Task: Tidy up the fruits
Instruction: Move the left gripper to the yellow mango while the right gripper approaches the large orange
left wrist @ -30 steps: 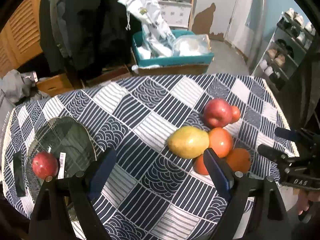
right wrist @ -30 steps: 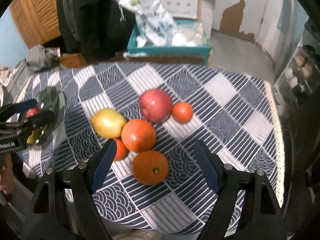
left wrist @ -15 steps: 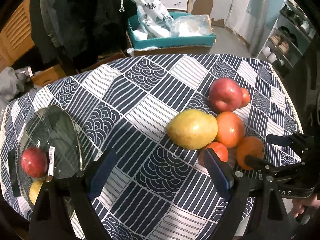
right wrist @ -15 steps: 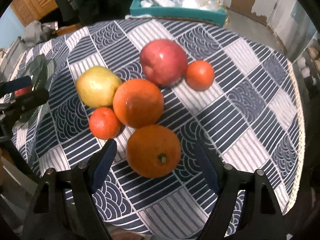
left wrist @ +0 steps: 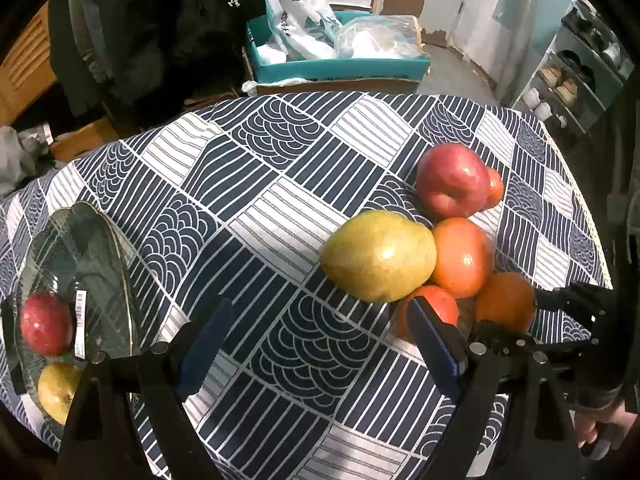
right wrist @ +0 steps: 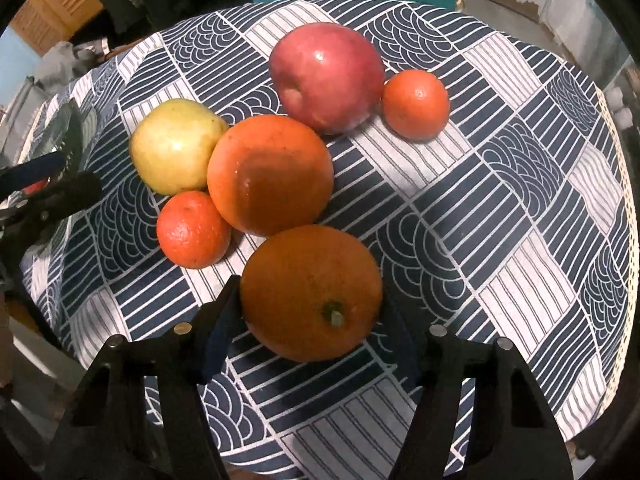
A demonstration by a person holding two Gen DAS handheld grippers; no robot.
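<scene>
Fruit lies in a tight group on the patterned tablecloth [right wrist: 520, 216]. Nearest to the right gripper [right wrist: 312, 300] is a large orange [right wrist: 310, 292] with its stem end turned toward the camera. It sits between the two fingers; the left finger [right wrist: 218, 332] is touching or almost touching its side, and the right finger is mostly hidden behind the fruit, so I cannot tell if the jaws already press on it. The orange rests on the cloth.

Just behind it is a second large orange [right wrist: 270, 174], touching a yellow pear [right wrist: 176, 146] on the left and close to a small tangerine [right wrist: 192, 230] in front of the pear. Farther back stands a big red apple [right wrist: 326, 76], and another small tangerine [right wrist: 416, 104] sits right beside it, on its right.

The left gripper [left wrist: 316, 344] hovers above the cloth with its jaws spread wide and nothing between them. Its right finger [left wrist: 434, 346] is in front of the small tangerine in that view. The pear [left wrist: 378, 256] is beyond this gripper, a little to the right.

On the left edge of the table is a glass plate [left wrist: 100, 248]. It holds a red apple [left wrist: 46, 322] and, nearer to the camera, a yellow fruit [left wrist: 58, 390] that is partly cut off by the finger. A white barcode sticker [left wrist: 80, 326] is on the plate next to the apple.

Behind the table stands a teal box [left wrist: 340, 66] with white plastic bags [left wrist: 296, 8] inside.
</scene>
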